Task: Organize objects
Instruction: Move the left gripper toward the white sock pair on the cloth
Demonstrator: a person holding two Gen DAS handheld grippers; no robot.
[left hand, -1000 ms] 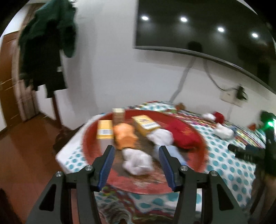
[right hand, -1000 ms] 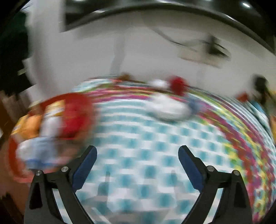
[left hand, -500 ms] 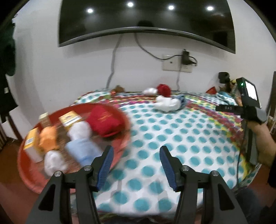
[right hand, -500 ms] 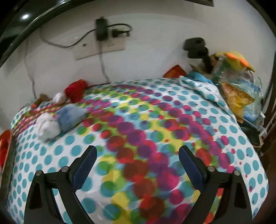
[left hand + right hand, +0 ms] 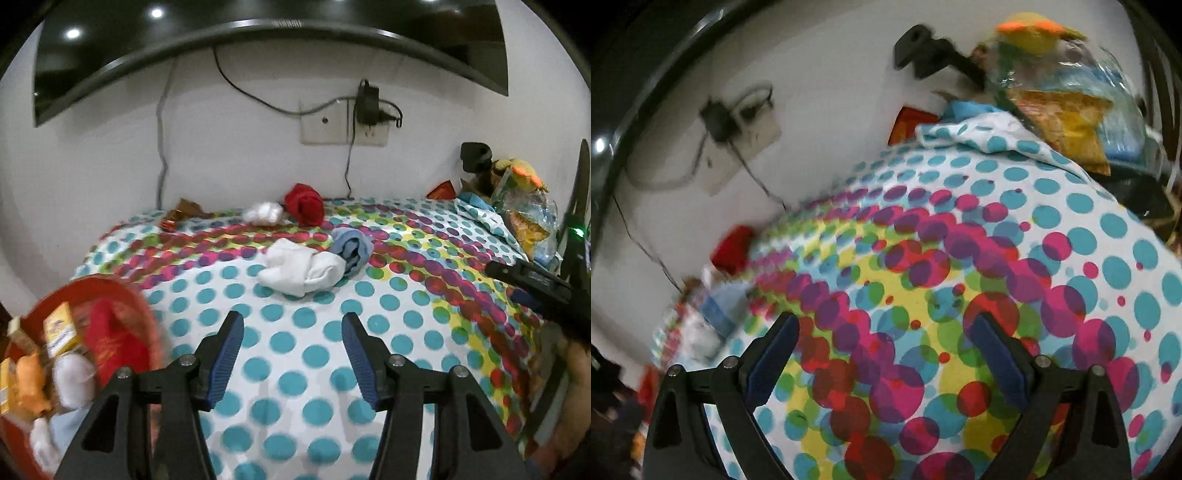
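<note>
A white sock bundle (image 5: 301,271) and a blue sock roll (image 5: 351,249) lie mid-table on the dotted cloth. A red roll (image 5: 304,208) and a small white bundle (image 5: 263,213) lie near the wall. A red tray (image 5: 146,317) at the left holds boxes and cloth bundles. My left gripper (image 5: 291,338) is open and empty, short of the white socks. My right gripper (image 5: 886,341) is open and empty over bare cloth; it shows at the right edge of the left wrist view (image 5: 532,280). The red roll (image 5: 733,249) and blue roll (image 5: 718,314) are blurred at its left.
A wall socket with a charger (image 5: 367,110) and cables hangs above the table. A plastic bag of snacks (image 5: 528,218) and a plush toy (image 5: 1030,35) crowd the right corner. A brown wrapper (image 5: 184,210) lies at the back left.
Both grippers have swung right. The left view moved from the tray to the socks. The right view rolled and now faces the table's right corner.
</note>
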